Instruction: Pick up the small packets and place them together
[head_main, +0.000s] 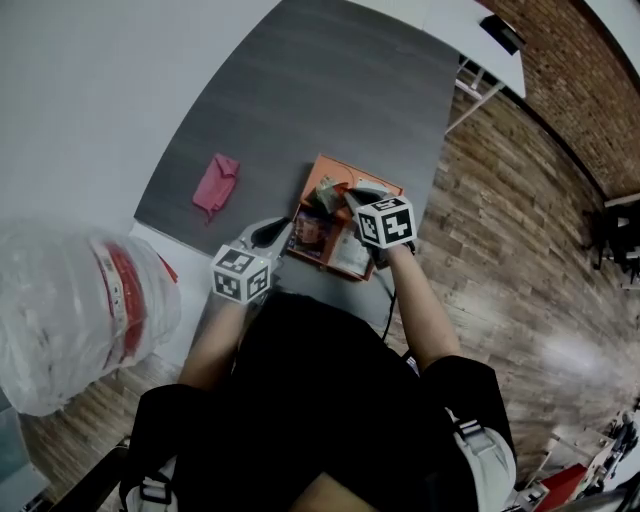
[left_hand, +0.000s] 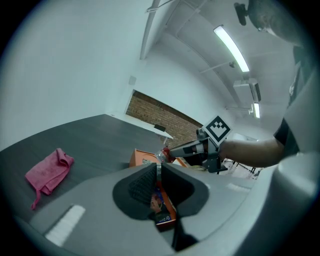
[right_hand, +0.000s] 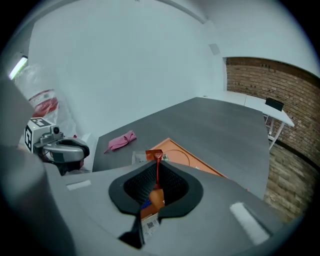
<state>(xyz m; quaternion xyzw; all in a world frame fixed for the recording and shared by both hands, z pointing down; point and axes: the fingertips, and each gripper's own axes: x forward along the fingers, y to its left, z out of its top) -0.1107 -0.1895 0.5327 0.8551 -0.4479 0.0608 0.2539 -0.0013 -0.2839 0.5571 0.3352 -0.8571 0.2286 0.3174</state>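
We judge this to be the carrying step: each claw has a packet and neither packet is set down yet. The left claw (left_hand: 158, 172) is pressed nearly flat on a small glossy packet with blue and orange print (left_hand: 161, 205). The packet is pinched edge-on between the pads and hangs below them. The right claw (right_hand: 156, 175) is likewise clamped on a thin red packet (right_hand: 154, 156), whose top tab sticks out just past its tips.

Beyond and below both claws lies the flat rectangular orange tray (right_hand: 200, 161), on the dark grey worktop (right_hand: 220, 125). A crumpled pink cloth (right_hand: 120, 141) lies well beyond the right claw, to its left.

The next move, as we read it, calls for bringing both packets to one spot. Each should be lowered until it rests on something, and only then should the claw part. Such thin packets could cling to a pad.

From the head view, the claws and their marker cubes cover much of the tray, so we cannot count the packets left there. We also cannot tell whether the orange and white-labelled pieces under the right claw belong to the held packet. The print is too small to read.
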